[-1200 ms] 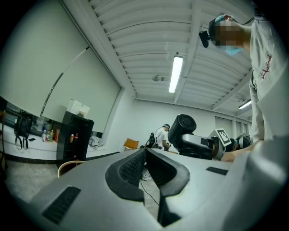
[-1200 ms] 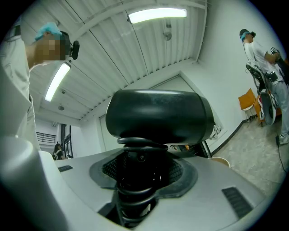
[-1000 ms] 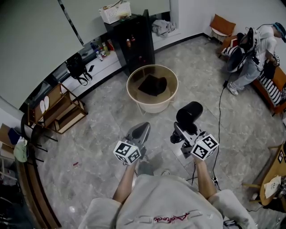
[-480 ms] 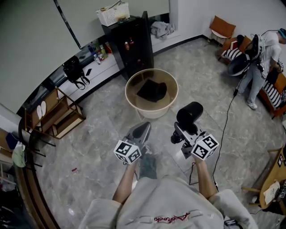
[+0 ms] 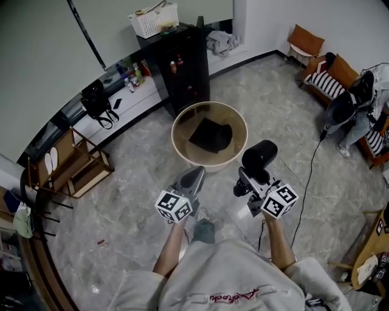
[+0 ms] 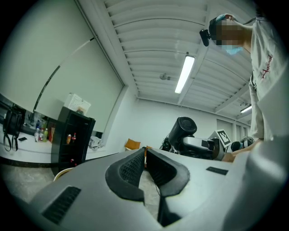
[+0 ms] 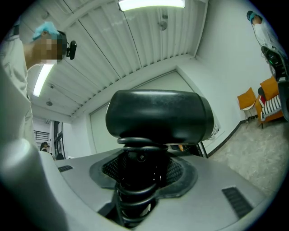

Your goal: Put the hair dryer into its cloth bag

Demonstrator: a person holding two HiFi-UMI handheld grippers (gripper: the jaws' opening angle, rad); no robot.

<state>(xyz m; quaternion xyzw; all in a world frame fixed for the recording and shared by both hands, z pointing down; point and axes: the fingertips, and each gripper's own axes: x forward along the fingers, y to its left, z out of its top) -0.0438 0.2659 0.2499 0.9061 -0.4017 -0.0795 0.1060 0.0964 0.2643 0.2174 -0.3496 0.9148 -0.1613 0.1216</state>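
My right gripper (image 5: 250, 180) is shut on the black hair dryer (image 5: 259, 159), holding it by its handle with the cord coiled round it; the barrel (image 7: 158, 113) stands up above the jaws (image 7: 142, 173). In the left gripper view the hair dryer (image 6: 183, 131) shows off to the right. My left gripper (image 5: 193, 174) is shut with nothing between its pads (image 6: 133, 168). Both grippers point level, a short way in front of the round beige basin (image 5: 180, 118). The black cloth bag (image 5: 210, 135) lies crumpled inside it.
A black cabinet (image 5: 182, 64) with a white basket (image 5: 155, 18) on top stands behind the basin. A wooden rack (image 5: 79, 165) is at the left. A cable (image 5: 307, 182) runs over the floor at the right, towards a person (image 5: 358, 106) by the striped chairs.
The basin with the bag has come nearer to both grippers as I walk towards it. The person at the right has shifted further right. Neither gripper's jaws have changed.
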